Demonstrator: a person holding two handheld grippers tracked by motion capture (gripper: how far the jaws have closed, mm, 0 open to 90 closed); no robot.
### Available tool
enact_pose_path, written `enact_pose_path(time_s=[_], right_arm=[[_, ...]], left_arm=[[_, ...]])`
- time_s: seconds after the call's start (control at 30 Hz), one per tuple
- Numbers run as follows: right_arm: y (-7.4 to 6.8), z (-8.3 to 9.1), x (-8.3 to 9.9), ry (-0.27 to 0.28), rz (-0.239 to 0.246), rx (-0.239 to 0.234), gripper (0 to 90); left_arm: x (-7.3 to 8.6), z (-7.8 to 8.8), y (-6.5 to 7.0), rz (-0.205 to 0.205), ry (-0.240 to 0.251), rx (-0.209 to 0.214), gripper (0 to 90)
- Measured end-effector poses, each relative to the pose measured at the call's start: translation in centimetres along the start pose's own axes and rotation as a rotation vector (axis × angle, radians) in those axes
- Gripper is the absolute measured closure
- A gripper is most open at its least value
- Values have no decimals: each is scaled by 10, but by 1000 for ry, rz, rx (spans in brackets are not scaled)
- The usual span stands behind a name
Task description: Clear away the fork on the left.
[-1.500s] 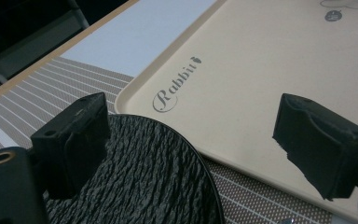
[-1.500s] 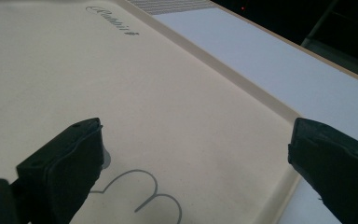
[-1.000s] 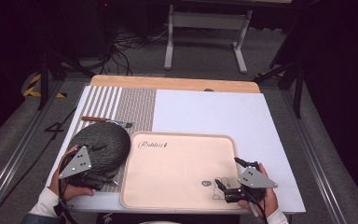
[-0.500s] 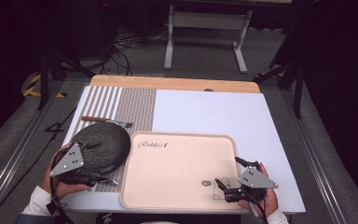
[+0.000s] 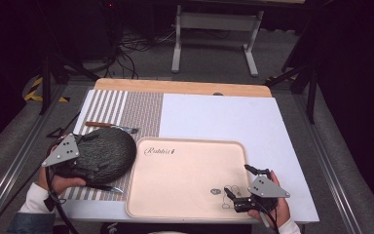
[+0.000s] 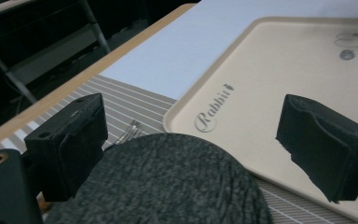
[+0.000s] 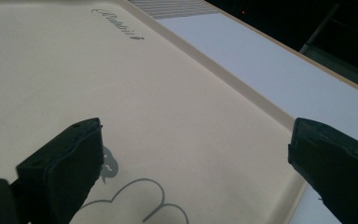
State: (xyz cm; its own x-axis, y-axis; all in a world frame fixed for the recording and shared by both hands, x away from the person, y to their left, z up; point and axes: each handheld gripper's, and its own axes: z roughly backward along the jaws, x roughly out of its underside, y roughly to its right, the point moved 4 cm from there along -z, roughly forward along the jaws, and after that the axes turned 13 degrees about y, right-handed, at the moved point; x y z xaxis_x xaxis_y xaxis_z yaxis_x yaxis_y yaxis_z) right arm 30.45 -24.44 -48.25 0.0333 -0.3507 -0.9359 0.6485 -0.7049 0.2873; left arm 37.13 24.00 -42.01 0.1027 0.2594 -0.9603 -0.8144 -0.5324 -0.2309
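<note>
My left tongs (image 5: 93,155) gape wide over the dark, knobbly round stone plate (image 5: 102,153), lower left; right tongs (image 5: 237,187) gape over the smooth beige plastic tray (image 5: 185,146).

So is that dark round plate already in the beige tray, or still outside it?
Outside. The dark plate lies on the striped mat, left of the tray, with the open left gripper around its near edge.
</note>
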Motion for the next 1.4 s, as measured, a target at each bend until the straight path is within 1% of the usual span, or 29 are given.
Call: enact_pose_path(time_s=[0.03,0.07,0.13,0.17,0.2,0.23,0.27,0.3,0.33,0.37,0.43,0.47,0.5,0.57,0.6,0.63,0.67,0.7,0.73,0.77,0.83,0.87,0.97,1.0,1.07,1.13,1.23,1.3,1.4], right_arm=[[1,-1,1,-3,-4,0,43],[1,-1,1,-3,-4,0,43],[1,-3,2,-13,-9,-3,44],[0,-3,3,-15,1,-11,43],[0,-3,3,-15,1,-11,43],[0,-3,3,-16,2,-12,43],[0,-4,4,-20,-5,-12,44],[0,-4,4,-20,-5,-12,44],[0,-3,4,-19,-7,-12,44],[0,-3,4,-19,-6,-12,44],[-1,-4,4,-21,-4,-17,44],[-1,-5,5,-24,-7,-20,44],[-1,-5,6,-28,-10,-19,43],[-2,-7,6,-33,-11,-25,44],[-2,-7,6,-33,-11,-25,44],[-2,-7,7,-39,-10,-28,43],[-2,-7,7,-41,-11,-29,43],[-2,-7,7,-41,-11,-29,43],[-3,-8,8,-44,-14,-30,44],[-3,-8,8,-46,-14,-31,43],[-2,-9,10,-51,-14,-31,44],[-3,-9,10,-55,-16,-33,44],[-3,-10,11,-60,-14,-35,44],[-3,-10,11,-61,-14,-35,44],[-3,-11,12,-64,-22,-35,44],[-3,-11,13,-69,-22,-36,43],[-3,-12,13,-71,-25,-37,44],[-3,-12,14,-75,-26,-38,44],[-3,-13,15,-81,-26,-42,44]], left_arm=[[-3,-1,-9,-3,-6,-8,95],[-3,-1,-9,-3,-6,-8,100],[-5,-2,-25,-2,-27,-13,102],[-6,-4,-36,-3,-44,-12,113],[-6,-4,-39,-5,-49,-12,113],[-5,-6,-49,-11,-66,-1,118],[-1,-9,-62,-8,-100,0,147],[-1,-9,-62,-8,-100,0,151],[3,-12,-73,-13,-133,-13,151],[5,-12,-77,-4,-140,-15,151],[11,-15,-93,28,-165,-33,155],[19,-17,-109,54,-203,-53,155],[19,-17,-109,54,-203,-53,162],[30,-22,-130,92,-257,-70,166],[30,-22,-130,92,-257,-70,166],[35,-25,-138,95,-291,-81,166],[44,-31,-148,104,-342,-84,167],[44,-31,-148,104,-342,-84,167],[48,-34,-152,108,-370,-80,167],[52,-36,-155,114,-385,-78,168],[64,-43,-163,116,-459,-70,184],[69,-46,-166,115,-489,-77,185],[80,-50,-171,114,-545,-73,197],[86,-51,-174,117,-559,-86,207],[93,-52,-177,153,-571,-76,208],[96,-51,-179,171,-561,-80,207],[102,-53,-180,175,-580,-69,210],[107,-56,-179,181,-610,-54,210],[110,-60,-178,158,-645,-53,209]])
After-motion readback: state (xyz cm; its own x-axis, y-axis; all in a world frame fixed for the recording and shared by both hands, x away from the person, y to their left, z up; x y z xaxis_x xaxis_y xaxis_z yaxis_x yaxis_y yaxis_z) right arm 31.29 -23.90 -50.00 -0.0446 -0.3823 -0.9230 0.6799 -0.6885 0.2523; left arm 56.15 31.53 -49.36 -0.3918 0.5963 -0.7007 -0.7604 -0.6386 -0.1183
